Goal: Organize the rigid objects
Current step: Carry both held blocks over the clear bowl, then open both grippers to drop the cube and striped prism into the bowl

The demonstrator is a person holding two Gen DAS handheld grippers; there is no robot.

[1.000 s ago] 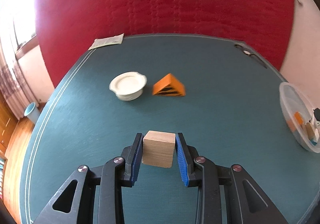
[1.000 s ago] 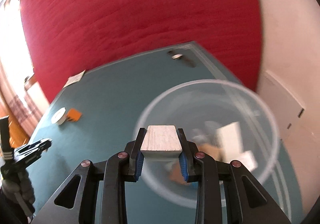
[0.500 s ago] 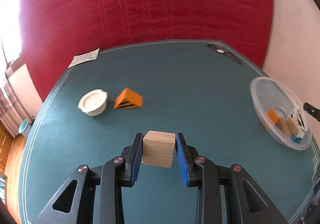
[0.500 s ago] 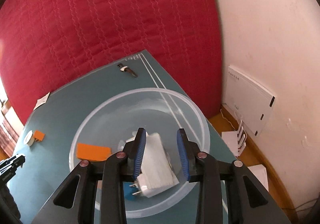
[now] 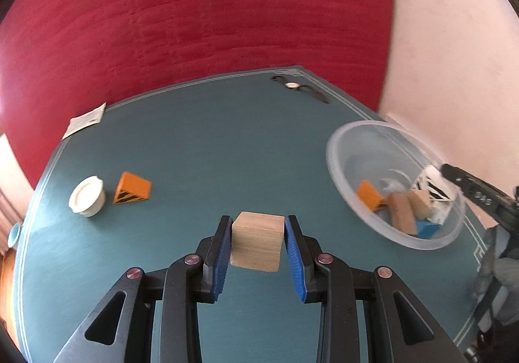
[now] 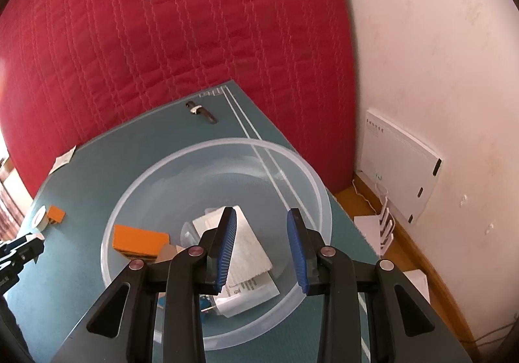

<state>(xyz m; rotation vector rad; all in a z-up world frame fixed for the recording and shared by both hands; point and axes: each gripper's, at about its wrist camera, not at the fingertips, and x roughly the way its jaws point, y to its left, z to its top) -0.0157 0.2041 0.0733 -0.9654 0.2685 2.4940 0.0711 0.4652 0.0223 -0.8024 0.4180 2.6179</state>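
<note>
My left gripper [image 5: 258, 224] is shut on a pale wooden cube [image 5: 256, 243], held above the teal table [image 5: 211, 142]. To its right stands a clear plastic bowl [image 5: 337, 174] with orange, wooden, blue and white pieces inside. My right gripper [image 6: 262, 214] hangs over that bowl [image 6: 136, 194], jaws apart with nothing between them. Beneath it a white block [image 6: 249, 243] lies in the bowl beside an orange block [image 6: 139, 241]. On the table's left are an orange striped wedge [image 5: 133, 189] and a white round lid [image 5: 87, 197].
A wristwatch [image 5: 298, 87] lies at the table's far corner and a paper slip [image 5: 86, 119] at the far left edge. A red quilted cover [image 5: 194, 22] backs the table. The bowl sits close to the right table edge; a white wall box [image 6: 402, 165] is beyond.
The right gripper let go of the white block, which dropped into the bowl. The left gripper carried the cube to the right, bringing the bowl further into its view.
</note>
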